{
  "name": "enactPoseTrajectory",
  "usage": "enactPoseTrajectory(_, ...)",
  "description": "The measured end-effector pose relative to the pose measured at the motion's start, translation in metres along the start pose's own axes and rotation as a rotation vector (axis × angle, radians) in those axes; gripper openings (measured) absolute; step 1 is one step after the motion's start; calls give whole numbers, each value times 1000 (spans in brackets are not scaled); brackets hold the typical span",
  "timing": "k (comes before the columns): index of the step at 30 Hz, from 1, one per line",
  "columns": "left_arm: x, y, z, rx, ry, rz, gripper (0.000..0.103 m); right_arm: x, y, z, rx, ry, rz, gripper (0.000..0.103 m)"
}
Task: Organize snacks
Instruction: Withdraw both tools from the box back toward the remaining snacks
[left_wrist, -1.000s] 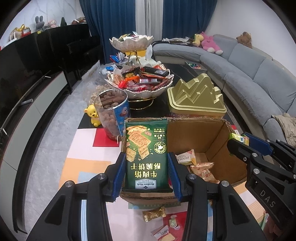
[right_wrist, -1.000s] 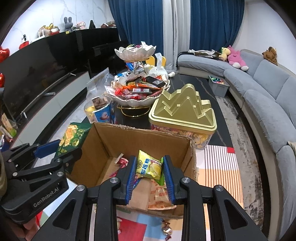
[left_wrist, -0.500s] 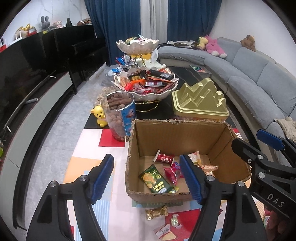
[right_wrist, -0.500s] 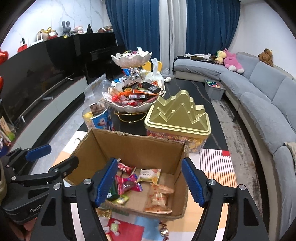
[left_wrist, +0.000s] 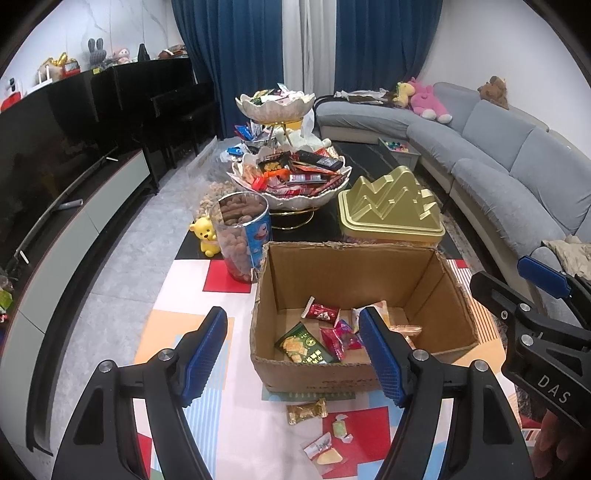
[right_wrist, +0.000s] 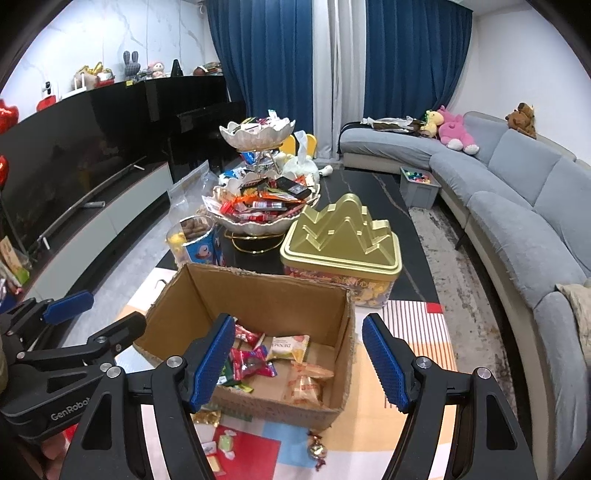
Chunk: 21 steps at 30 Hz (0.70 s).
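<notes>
An open cardboard box stands on the colourful mat, with several snack packets on its floor. A green cracker packet lies flat at its near left, beside red packets. My left gripper hovers open above the box's near left corner, with nothing between its fingers. My right gripper hangs open over the box's near edge, also with nothing in it. Each gripper shows at the edge of the other's view: the right gripper and the left gripper.
Loose candies lie on the mat in front of the box. Behind it stand a clear jar of brown snacks, a two-tier shell bowl stand piled with snacks and a gold mountain-shaped tin. A grey sofa runs along the right.
Both grippers opened and let go: the green cracker packet and a yellow packet dropped into the box. Both grippers then drew back and up from the box.
</notes>
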<state>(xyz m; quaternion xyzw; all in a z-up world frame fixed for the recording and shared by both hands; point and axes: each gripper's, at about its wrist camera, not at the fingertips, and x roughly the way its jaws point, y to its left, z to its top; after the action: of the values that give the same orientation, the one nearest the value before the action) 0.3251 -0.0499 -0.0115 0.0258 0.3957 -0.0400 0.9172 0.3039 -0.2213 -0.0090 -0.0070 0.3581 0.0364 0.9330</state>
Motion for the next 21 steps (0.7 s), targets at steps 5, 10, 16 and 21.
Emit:
enactPoseTrajectory(5, -9, -3, -5, -2, -3, 2, 73, -11, -2, -3, -3, -10, -4, 72)
enactPoseTrajectory(10, -16, -5, -10, -2, -5, 7, 73, -18, -4, -8, -4, -16, -6, 72)
enactPoseTrajectory(16, -21, -8, -16, -2, -4, 11, 73, -22, -5, -12, -1, -16, -7, 72)
enactPoseTrajectory(21, -25, -8, -23, -3, -6, 17, 73, -27, -7, -21, 1, -14, -8, 72)
